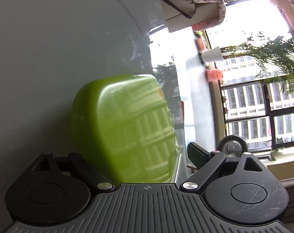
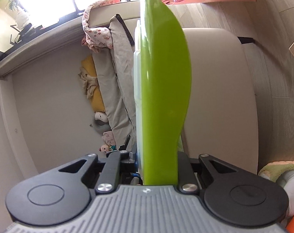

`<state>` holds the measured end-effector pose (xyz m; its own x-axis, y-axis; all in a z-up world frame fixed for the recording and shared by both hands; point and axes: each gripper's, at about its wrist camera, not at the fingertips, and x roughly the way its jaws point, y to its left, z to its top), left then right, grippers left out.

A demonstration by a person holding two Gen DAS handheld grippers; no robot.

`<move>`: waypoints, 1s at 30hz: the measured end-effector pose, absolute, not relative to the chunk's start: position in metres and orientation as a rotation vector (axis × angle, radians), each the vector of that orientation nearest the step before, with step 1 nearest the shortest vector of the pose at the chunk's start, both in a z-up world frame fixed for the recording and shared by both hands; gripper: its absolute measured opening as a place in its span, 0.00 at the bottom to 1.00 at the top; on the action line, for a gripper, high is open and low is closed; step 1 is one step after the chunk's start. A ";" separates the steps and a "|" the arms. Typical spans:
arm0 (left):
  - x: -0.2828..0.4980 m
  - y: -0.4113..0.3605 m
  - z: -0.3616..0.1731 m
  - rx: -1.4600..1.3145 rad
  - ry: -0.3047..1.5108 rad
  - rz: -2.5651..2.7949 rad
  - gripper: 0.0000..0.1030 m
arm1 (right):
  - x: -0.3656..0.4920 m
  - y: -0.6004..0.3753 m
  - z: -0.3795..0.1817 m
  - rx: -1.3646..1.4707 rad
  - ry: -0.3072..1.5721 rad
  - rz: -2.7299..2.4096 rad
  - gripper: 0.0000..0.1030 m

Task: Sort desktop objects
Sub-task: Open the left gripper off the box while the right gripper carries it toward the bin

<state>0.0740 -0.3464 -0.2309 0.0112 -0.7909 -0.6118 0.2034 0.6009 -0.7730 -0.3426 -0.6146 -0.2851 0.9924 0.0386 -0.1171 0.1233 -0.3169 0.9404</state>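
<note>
A glossy green box (image 2: 162, 89) stands on edge, clamped in the right claw (image 2: 156, 167), its pale lid (image 2: 137, 97) facing left. The left claw (image 1: 135, 155) is spread wide around the same green box (image 1: 125, 128), its right finger (image 1: 197, 155) clear of it. Behind lie a bed (image 2: 117, 81) and window (image 1: 249, 104).

No text, label, brand or number can be read anywhere ahead of either pair of tongs in either view.
</note>
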 end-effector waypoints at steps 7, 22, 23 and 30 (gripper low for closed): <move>0.064 -0.339 -0.186 -0.470 1.235 -0.912 0.20 | -0.346 -0.620 -0.267 1.846 0.045 -0.081 0.19; 0.030 -0.168 -0.004 -0.450 0.766 -0.873 0.26 | -0.268 -0.604 -0.093 1.502 0.124 0.223 0.24; 0.028 -0.149 0.003 -0.456 0.743 -0.854 0.27 | -0.255 -0.596 -0.086 1.488 0.144 0.253 0.24; 0.027 -0.017 0.019 -0.537 0.613 -0.706 0.31 | -0.161 -0.521 -0.053 1.365 0.317 0.462 0.25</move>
<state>0.0269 -0.0166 0.0190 0.6035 -0.7262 -0.3292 0.4279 0.6434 -0.6348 -0.1606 -0.5214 -0.0531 0.8697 0.4912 0.0481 -0.1319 0.1375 0.9817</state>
